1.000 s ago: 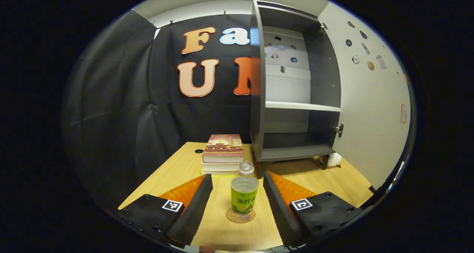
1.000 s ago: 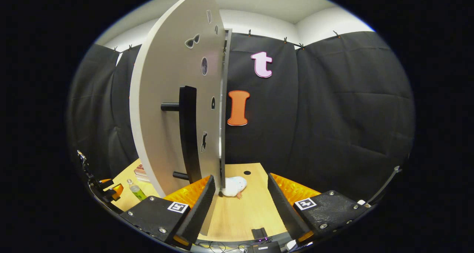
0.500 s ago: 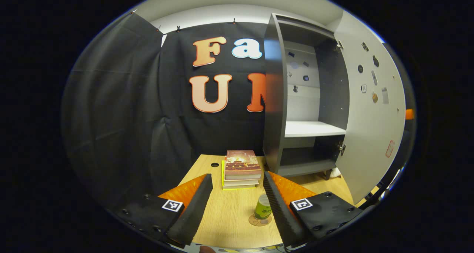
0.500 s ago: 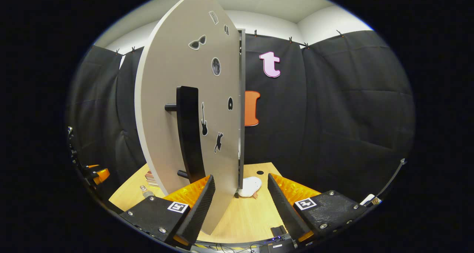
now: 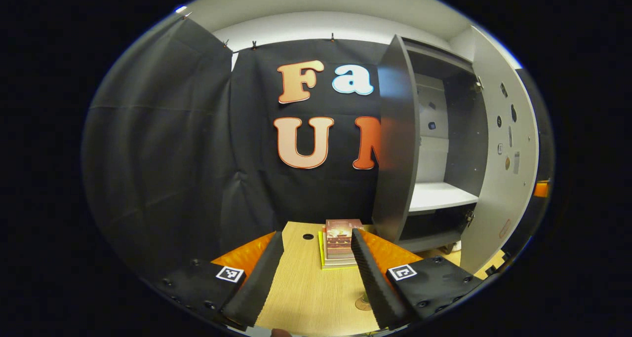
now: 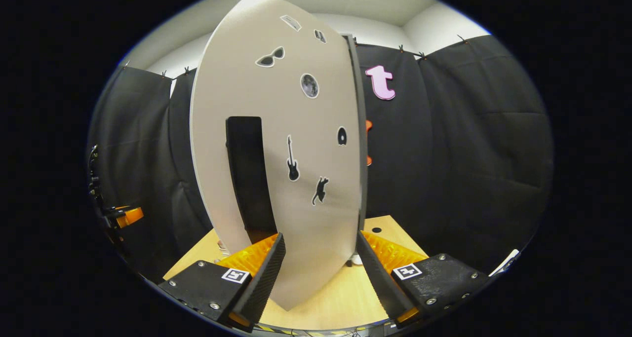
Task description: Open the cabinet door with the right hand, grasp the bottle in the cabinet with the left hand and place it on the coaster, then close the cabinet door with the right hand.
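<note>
The grey cabinet [image 5: 395,154] stands at the right of the left gripper view, its shelf [image 5: 439,196] bare. Its door [image 5: 498,169] is part-way open. My left gripper [image 5: 316,258] is open over the wooden table [image 5: 306,297]. A sliver of the round coaster [image 5: 364,305] peeks out beside its right finger, which hides what stands on it. In the right gripper view the door's outer face [image 6: 306,213], with stickers and a black handle [image 6: 247,174], stands close in front of my open right gripper [image 6: 321,273], and the door's lower edge reaches down between the fingers.
A stack of books [image 5: 338,241] lies on the table ahead of the left gripper, next to the cabinet's foot. A cable hole [image 5: 308,237] sits in the tabletop beyond. The other gripper's orange part [image 6: 126,214] shows at the far left of the right gripper view.
My left gripper has drawn back and swung left, so the bottle slid out of sight behind its right finger. The door has swung toward the cabinet with the right gripper following it.
</note>
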Demonstrator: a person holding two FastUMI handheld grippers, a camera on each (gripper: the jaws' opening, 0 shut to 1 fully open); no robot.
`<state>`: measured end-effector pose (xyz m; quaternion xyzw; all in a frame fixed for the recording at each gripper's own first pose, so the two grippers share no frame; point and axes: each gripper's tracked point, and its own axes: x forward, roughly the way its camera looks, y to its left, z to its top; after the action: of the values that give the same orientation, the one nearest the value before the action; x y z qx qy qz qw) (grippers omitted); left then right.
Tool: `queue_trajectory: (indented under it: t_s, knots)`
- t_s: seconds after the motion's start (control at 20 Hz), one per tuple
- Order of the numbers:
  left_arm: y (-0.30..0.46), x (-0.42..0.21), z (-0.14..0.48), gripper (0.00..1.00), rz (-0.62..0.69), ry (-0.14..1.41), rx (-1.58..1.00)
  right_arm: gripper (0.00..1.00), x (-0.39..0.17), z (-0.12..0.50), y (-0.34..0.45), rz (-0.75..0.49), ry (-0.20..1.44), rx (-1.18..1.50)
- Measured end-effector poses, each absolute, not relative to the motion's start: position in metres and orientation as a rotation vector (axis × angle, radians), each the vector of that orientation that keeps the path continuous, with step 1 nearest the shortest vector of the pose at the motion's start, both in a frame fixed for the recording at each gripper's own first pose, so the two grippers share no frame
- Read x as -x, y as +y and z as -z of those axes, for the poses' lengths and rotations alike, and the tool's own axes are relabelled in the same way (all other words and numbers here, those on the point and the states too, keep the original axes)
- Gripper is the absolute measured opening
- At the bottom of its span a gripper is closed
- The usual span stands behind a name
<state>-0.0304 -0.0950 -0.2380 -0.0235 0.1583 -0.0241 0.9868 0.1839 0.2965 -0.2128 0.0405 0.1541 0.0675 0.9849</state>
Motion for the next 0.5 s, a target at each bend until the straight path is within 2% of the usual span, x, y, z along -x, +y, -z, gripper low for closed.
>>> queue_trajectory:
  t_s: [0.05,0.1,0.15,0.5]
  knots:
    - [-0.086,0.027,0.233,0.91,0.038,0.311,0.044,0.91,-0.188,0.214,0.312,-0.160,0.310,-0.093]
    - [-0.076,0.026,0.228,0.91,0.029,0.302,0.037,0.98,-0.191,0.212,0.328,-0.189,0.307,-0.104]
    - [-0.068,0.024,0.222,0.91,0.022,0.293,0.037,0.92,-0.194,0.209,0.343,-0.214,0.302,-0.108]
    - [-0.028,0.023,0.175,0.91,-0.009,0.233,0.071,0.92,-0.222,0.185,0.412,-0.338,0.252,-0.101]
